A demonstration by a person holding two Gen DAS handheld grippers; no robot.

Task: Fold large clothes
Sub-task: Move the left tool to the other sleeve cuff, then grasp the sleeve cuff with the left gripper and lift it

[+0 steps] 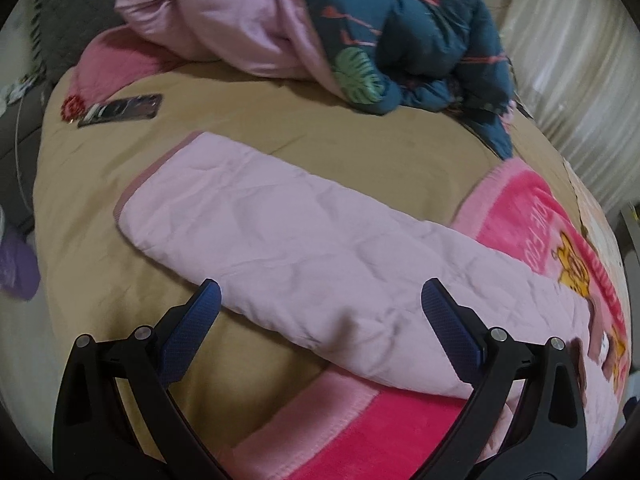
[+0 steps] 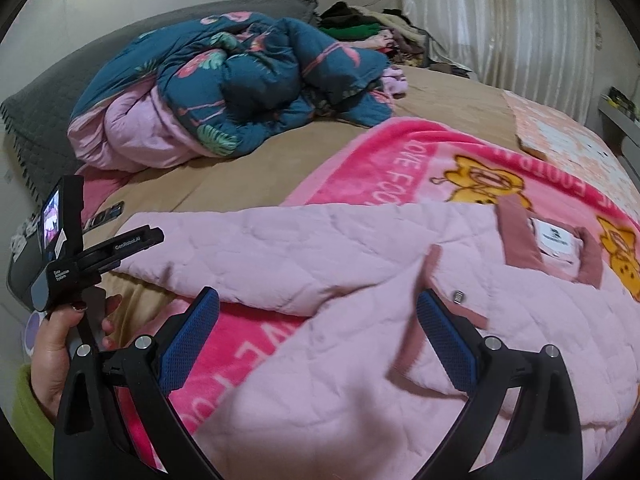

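Note:
A pale pink quilted jacket point(image 2: 360, 360) lies spread on the bed over a hot-pink blanket. Its dusty-pink collar with a white label point(image 2: 556, 240) is at the right, and a metal snap point(image 2: 458, 296) shows near the front edge. One long sleeve point(image 1: 280, 232) stretches flat toward the upper left, with its cuff point(image 1: 132, 188) at the far end. My left gripper point(image 1: 320, 296) is open and hovers over the near edge of that sleeve, holding nothing. My right gripper point(image 2: 318, 304) is open above the jacket's body. A hand point(image 2: 60, 344) holds the left gripper's handle.
A bunched teal floral duvet point(image 2: 248, 80) with pink lining fills the head of the tan bed point(image 1: 260, 120). A dark phone point(image 1: 120, 110) lies near the bed's left edge. The hot-pink cartoon blanket point(image 2: 400, 160) runs under the jacket. Curtains point(image 2: 500, 20) hang at the right, beyond a clothes pile point(image 2: 372, 28).

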